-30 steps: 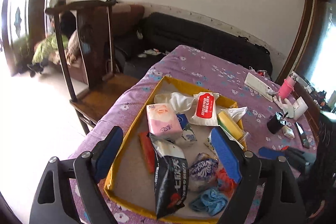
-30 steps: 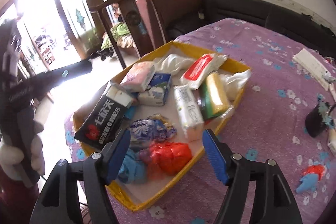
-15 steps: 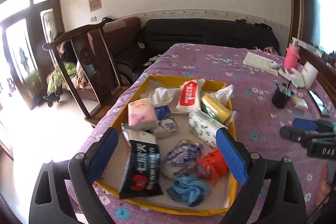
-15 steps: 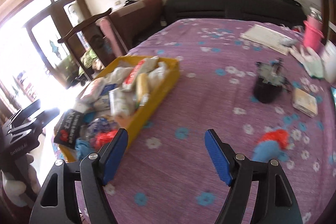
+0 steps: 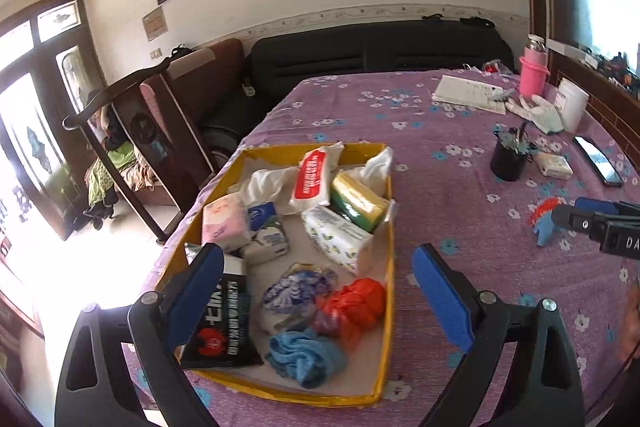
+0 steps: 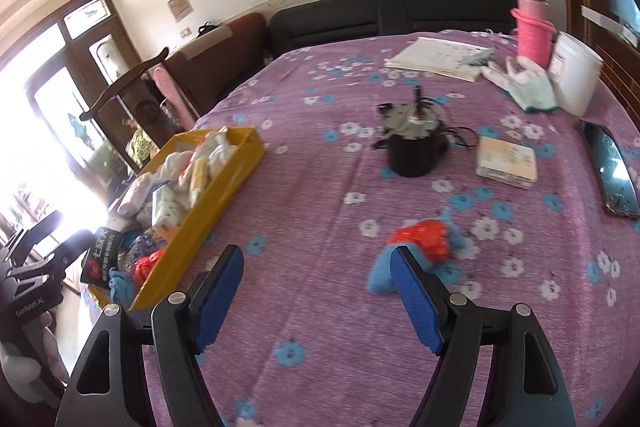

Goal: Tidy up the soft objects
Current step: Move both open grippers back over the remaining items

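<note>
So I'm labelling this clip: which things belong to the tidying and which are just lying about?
Job:
yellow tray of soft packs and cloths
red-and-blue soft toy on the tablecloth

Lying about:
phone
pink bottle
notebook
black pot
white tub

A woven, matt purple cloth (image 6: pixel 320 187) covers the table. The yellow tray (image 5: pixel 386 307) looks like cardboard; its black packet (image 5: pixel 224 327) is glossy plastic, the blue rag (image 5: pixel 308 357) fuzzy. The phone (image 6: pixel 610 169) at the right edge shines glassy.

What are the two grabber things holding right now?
Nothing. The left gripper hangs open above the yellow tray, and the right gripper is open over the purple tablecloth, beside the blue and red toy.
</note>
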`<act>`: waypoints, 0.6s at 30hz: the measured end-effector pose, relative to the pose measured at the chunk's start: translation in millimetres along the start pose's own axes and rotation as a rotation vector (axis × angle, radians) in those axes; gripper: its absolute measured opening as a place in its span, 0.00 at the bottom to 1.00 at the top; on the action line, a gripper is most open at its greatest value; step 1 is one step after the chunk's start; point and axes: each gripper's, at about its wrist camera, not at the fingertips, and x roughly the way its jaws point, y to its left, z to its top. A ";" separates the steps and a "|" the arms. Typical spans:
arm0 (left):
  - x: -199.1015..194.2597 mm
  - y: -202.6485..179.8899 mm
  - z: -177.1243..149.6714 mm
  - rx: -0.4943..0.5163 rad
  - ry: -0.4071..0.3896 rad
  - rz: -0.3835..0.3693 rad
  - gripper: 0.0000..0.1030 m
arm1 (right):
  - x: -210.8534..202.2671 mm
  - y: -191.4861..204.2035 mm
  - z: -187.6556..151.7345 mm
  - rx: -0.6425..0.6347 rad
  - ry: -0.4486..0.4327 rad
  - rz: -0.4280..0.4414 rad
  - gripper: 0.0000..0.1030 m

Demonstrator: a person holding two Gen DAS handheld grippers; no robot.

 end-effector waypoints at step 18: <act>20.6 -92.1 4.4 0.097 0.084 -0.246 0.93 | -24.7 -110.6 1.1 0.206 -0.063 -0.100 0.78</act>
